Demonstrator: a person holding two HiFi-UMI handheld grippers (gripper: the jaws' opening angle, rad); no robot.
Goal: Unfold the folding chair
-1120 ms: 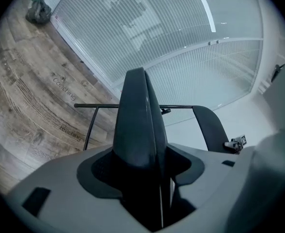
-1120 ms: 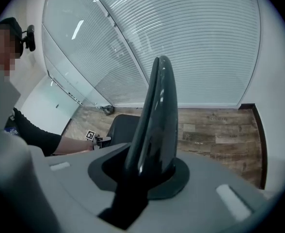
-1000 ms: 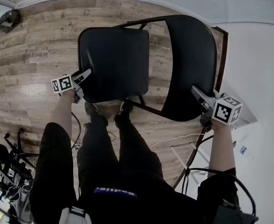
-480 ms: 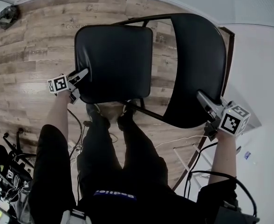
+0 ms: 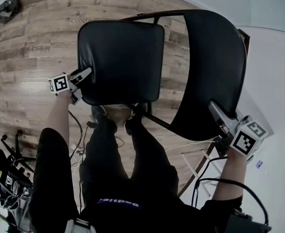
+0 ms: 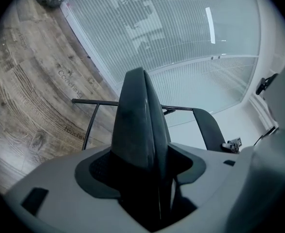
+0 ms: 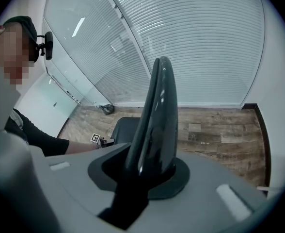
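Observation:
The folding chair stands in front of me, seen from above in the head view: a black padded seat [image 5: 120, 62] on the left and a black backrest [image 5: 213, 72] on the right, joined by a dark tube frame [image 5: 152, 16]. My left gripper [image 5: 84, 79] is shut on the seat's left edge [image 6: 140, 125]. Its jaws have just been opening slightly, with the seat edge still between them. My right gripper [image 5: 219, 115] is shut on the backrest's near edge [image 7: 157, 120]. The right gripper view also shows the seat [image 7: 125, 127] and the left gripper [image 7: 101, 141].
My legs and shoes [image 5: 114, 115] stand just behind the chair on the wood plank floor [image 5: 31, 47]. Cables and stand gear [image 5: 9, 174] lie at lower left. A white wall [image 5: 273, 72] runs along the right, a glass wall with blinds [image 6: 181, 38] beyond the chair.
The right gripper has moved toward the lower right with the backrest. The left gripper and seat edge have shifted slightly left and up in the picture. The gap between seat and backrest has widened.

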